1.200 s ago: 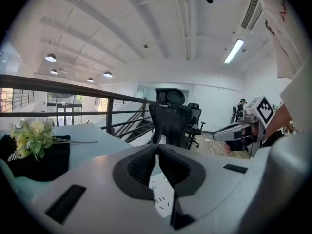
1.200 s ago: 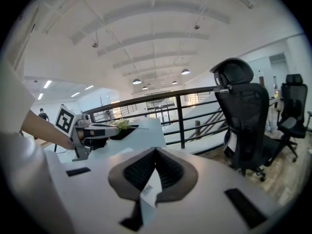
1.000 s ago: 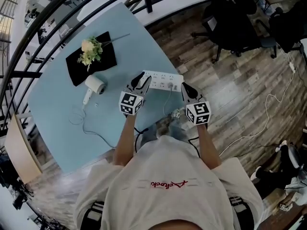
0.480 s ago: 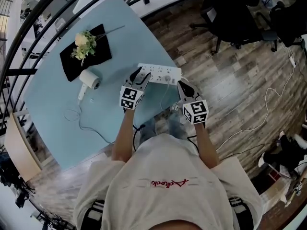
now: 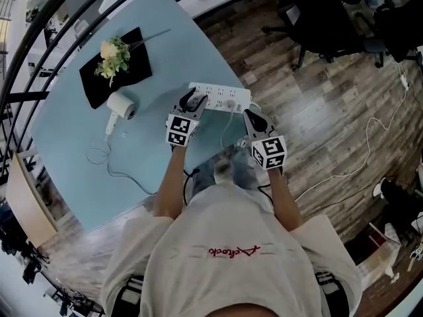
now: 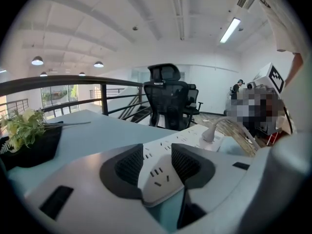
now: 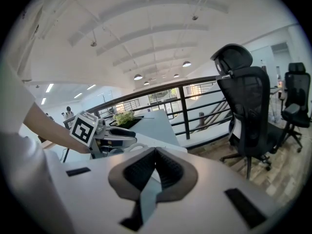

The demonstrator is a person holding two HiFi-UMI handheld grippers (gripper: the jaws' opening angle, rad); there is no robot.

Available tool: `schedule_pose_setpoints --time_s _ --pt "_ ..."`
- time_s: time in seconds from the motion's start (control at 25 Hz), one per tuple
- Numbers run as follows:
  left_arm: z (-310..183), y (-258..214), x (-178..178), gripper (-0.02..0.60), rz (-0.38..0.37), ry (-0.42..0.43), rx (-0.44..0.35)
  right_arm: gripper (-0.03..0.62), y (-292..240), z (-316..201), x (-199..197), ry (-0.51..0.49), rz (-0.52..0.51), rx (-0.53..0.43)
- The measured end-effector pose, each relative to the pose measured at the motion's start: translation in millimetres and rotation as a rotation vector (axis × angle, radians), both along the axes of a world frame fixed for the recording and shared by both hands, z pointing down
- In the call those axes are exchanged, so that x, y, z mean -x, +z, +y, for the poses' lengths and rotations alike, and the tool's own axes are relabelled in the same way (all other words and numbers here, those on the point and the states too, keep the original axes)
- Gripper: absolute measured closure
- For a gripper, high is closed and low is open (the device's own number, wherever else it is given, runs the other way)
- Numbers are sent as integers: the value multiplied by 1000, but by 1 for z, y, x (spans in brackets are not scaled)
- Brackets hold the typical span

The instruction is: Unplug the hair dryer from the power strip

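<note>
**Plug seated in strip, left gripper straddling strip end, right gripper shut and empty**

- The power strip (image 5: 221, 98) is laid flat near the table's (image 5: 73, 150) right edge, just ahead of both grippers.
- One white plug (image 6: 210, 133) is seen seated toward the strip's far end. It is judged to be the dryer's, though the cord cannot be traced all the way.
- The hair dryer (image 5: 120, 106) is set well to the left, beside a black tray (image 5: 135, 65) of flowers. Its cord (image 5: 117, 174) is looped loosely on the tabletop.
- The left gripper (image 6: 156, 161) is spread wide, with the strip's near end between the jaws. No pad is seen pressing on it.
- The right gripper (image 7: 155, 165) is pressed together with nothing pinched, and is held near the strip's right end.

Handling, as judged:
- The plug is small, rigid, smooth plastic, held in only by socket friction.
- It is best gripped across its body and pulled straight out. The soft cord should not be tugged.
- The strip looks light and would likely slide or lift with the plug, so it should be pinned or clamped at the near end.

Surface and room:
- The tabletop is smooth pale blue, so little grip is expected under the strip.
- A wood floor (image 5: 317, 117) lies beyond the table edge.
- A black office chair (image 7: 246, 106) and a dark railing (image 6: 73, 82) are seen behind.
- The ceiling is white with lamps.
</note>
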State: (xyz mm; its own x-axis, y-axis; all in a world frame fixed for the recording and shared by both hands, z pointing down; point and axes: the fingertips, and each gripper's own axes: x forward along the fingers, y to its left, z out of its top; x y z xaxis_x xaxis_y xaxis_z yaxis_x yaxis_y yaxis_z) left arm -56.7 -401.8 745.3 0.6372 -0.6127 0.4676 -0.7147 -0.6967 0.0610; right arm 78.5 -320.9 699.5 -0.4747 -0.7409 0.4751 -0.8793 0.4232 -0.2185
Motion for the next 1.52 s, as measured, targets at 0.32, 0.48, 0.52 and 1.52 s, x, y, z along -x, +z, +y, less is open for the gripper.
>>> schedule_pose_setpoints --time_s 0.32,0.48,0.52,1.52 --pt "1 1 1 402 2 -1 -2 476 3 4 11 -54 -19 -14" --pt "1 1 1 402 6 1 1 385 10 7 16 -93 21 -16" --pt "0 1 1 402 7 0 0 379 12 8 16 -102 33 -13" --pt "1 5 2 403 8 -1 -8 414 33 -5 41 -488 456 -89"
